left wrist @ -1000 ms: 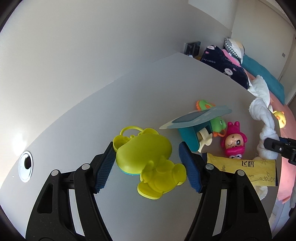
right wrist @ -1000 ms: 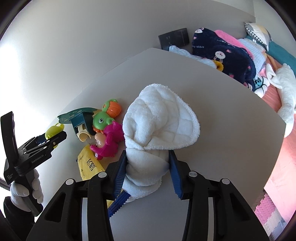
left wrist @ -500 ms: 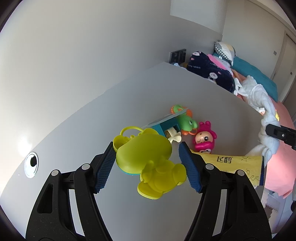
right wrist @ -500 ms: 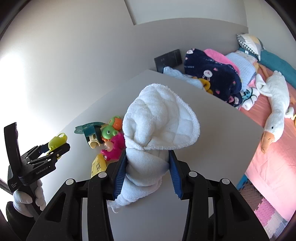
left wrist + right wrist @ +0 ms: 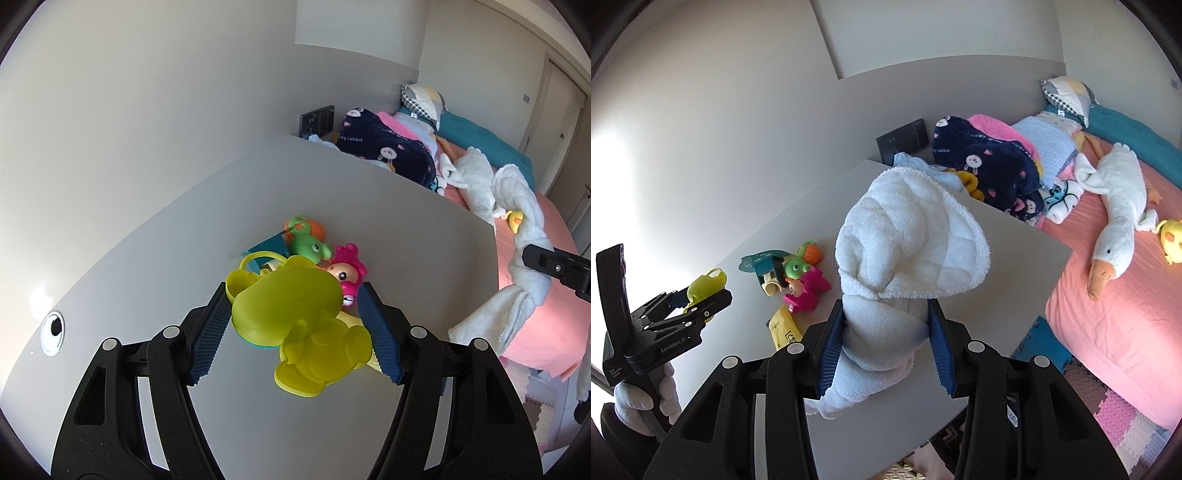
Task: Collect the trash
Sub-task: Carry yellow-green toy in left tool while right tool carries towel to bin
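While the left gripper (image 5: 291,325) clamped a yellow-green toy (image 5: 295,325) above the worktop (image 5: 147,258), the right gripper (image 5: 886,339) pinched a white cloth (image 5: 908,236) in mid-air. Small toys (image 5: 798,277) and a yellow packet (image 5: 783,328) lay clustered on the worktop.

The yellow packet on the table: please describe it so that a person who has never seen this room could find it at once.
Start at the grey table beside the pink bed. A small cluster of toys lies toward its left side, and the yellow packet lies at the cluster's near end, just in front of the pink doll. It is the only flat thing there, with dark printing on it.
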Demonstrator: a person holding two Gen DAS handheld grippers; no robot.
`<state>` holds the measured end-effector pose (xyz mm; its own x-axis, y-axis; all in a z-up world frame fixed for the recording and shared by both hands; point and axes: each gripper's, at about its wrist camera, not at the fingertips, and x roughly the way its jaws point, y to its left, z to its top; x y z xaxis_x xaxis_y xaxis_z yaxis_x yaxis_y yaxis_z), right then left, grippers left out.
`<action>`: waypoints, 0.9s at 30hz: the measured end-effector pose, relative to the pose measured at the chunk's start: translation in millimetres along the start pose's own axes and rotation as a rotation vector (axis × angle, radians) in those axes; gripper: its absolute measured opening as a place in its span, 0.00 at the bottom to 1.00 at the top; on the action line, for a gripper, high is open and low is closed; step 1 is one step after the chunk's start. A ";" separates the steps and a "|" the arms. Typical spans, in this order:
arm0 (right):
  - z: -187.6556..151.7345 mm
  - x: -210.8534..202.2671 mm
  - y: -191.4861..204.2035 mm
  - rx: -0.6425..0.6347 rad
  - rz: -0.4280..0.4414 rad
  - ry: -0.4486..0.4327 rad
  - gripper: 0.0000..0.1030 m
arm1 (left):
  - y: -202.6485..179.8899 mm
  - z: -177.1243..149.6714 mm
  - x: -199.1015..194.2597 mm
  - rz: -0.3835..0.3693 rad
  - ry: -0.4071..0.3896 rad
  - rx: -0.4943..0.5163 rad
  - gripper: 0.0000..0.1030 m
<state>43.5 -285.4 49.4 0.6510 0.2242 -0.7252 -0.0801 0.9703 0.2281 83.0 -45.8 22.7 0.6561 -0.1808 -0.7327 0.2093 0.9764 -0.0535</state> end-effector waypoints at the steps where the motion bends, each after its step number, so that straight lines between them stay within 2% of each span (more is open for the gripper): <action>1: -1.3 -2.5 -2.7 0.005 -0.004 -0.002 0.44 | -3.4 0.0 0.5 -0.005 0.003 0.006 0.65; 27: -40.6 -69.9 -88.6 0.179 -0.162 -0.074 0.44 | -118.7 19.3 12.8 -0.186 0.006 0.219 0.65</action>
<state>-25.6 -383.4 53.5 0.6985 0.0535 -0.7136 0.1604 0.9601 0.2290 80.6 -166.3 32.7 0.5877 -0.3527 -0.7281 0.4777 0.8776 -0.0396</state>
